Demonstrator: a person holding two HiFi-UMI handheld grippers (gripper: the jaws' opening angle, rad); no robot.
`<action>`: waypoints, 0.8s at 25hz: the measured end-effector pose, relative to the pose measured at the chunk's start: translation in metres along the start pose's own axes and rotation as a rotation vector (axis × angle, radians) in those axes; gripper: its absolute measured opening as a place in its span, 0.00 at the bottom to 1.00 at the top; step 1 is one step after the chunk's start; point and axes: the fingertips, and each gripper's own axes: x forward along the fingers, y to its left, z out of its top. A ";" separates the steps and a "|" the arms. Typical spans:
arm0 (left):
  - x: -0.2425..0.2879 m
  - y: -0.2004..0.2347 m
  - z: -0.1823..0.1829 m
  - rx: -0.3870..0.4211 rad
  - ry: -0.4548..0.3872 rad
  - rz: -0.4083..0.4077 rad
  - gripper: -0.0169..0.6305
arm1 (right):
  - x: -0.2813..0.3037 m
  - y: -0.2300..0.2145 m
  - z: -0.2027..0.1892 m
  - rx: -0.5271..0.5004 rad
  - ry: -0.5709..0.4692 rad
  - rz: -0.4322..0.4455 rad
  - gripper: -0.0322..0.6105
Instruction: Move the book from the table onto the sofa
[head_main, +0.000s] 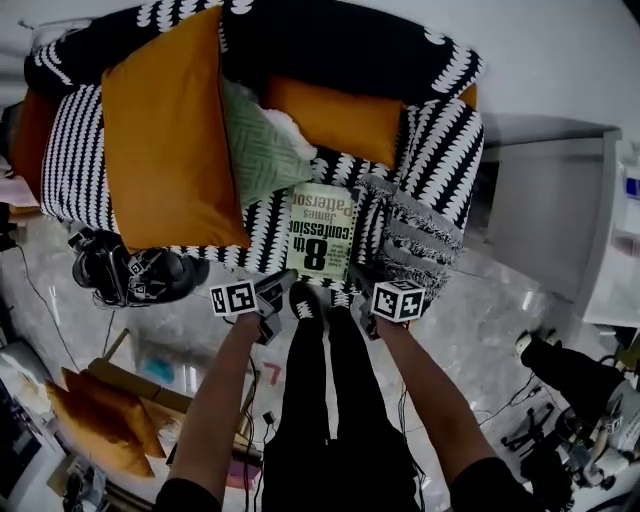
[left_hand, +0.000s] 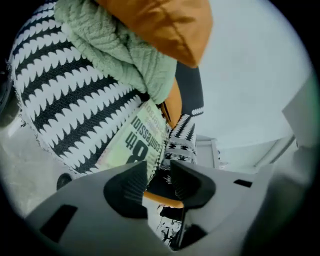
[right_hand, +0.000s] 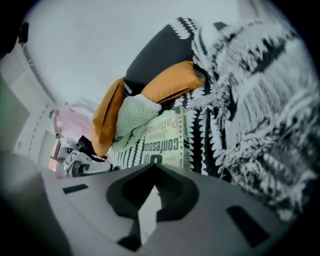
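Seemingly, the main part of the task is done: the book (head_main: 322, 232) is seen lying flat, cover up, on the seat of the striped sofa (head_main: 440, 150), no longer on any table. It is bordered by a green cushion (head_main: 258, 150) at its 10 o'clock and by a fringed throw (head_main: 415, 235) at its 3 o'clock, with a large orange cushion (head_main: 170, 130) further out at 9 o'clock. The left gripper (head_main: 275, 290) is held at the book's 7 o'clock, just beside the seat's front edge; its jaws are spread, and in the left gripper view nothing is pinched between them, the book's corner showing beyond the tips. The right gripper (head_main: 358, 280) is held at the book's 5 o'clock, its jaws pressed together on nothing. The book is touched by neither gripper, as far as can be judged. Little is judged to be left beyond the grippers being drawn clear of the sofa.
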 end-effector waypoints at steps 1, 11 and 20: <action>-0.007 -0.011 -0.003 0.037 -0.006 0.010 0.17 | -0.009 0.010 -0.004 -0.040 0.025 0.017 0.06; -0.076 -0.149 -0.026 0.297 -0.020 -0.108 0.04 | -0.107 0.118 0.002 -0.092 -0.008 0.243 0.06; -0.149 -0.235 -0.053 0.448 0.001 -0.196 0.04 | -0.200 0.195 0.008 -0.079 -0.145 0.337 0.06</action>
